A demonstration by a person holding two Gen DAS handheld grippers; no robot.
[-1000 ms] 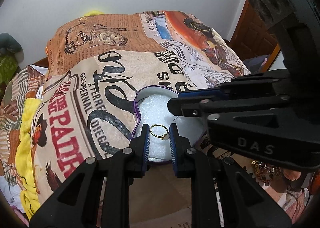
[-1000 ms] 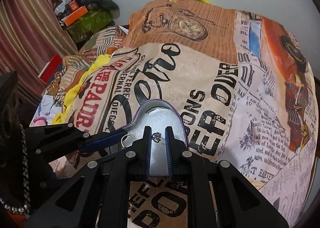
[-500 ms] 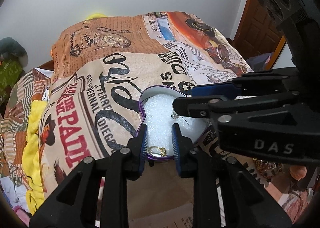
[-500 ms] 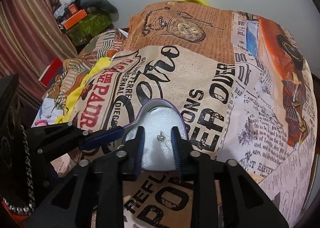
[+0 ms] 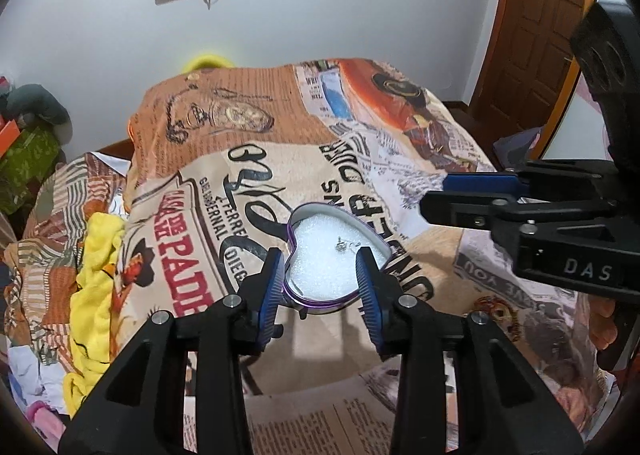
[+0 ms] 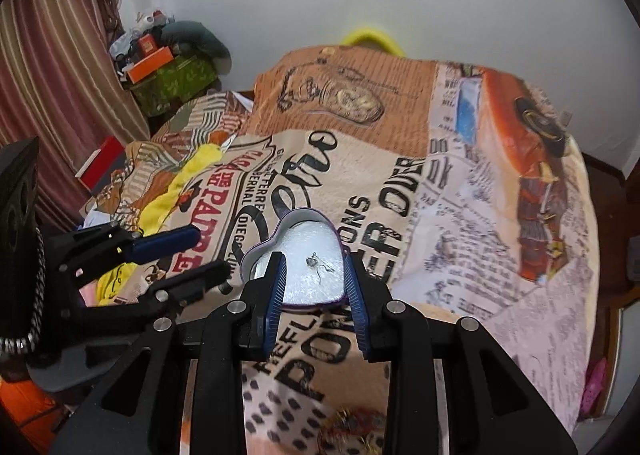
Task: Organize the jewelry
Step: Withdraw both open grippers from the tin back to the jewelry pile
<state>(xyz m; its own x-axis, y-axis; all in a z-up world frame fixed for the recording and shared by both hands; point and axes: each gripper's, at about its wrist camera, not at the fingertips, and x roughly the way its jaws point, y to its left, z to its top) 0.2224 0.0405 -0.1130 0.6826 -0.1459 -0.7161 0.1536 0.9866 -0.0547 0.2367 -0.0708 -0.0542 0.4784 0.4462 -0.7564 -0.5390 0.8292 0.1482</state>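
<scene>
Black gripper point(image 5: 320, 283) frames, blue ribbed jaws, silver screws, "DAS" lettering.

Bright even light, fisheye-curved edges, slight blur

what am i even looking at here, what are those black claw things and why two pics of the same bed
The black claws are hand-held grippers, one in each of a person's hands; there is no robot arm. Each carries a fisheye camera looking out along its two blue-padded fingers, so you get two views of one scene.

In the left gripper's picture, the left gripper fills the bottom and the right gripper reaches in from the right. The other picture is from the right gripper, with the left gripper at its left.

Both are open and hold nothing. On the printed bedspread sits a heart-shaped tin lined with white foam, with a small silver jewelry piece in it.
</scene>
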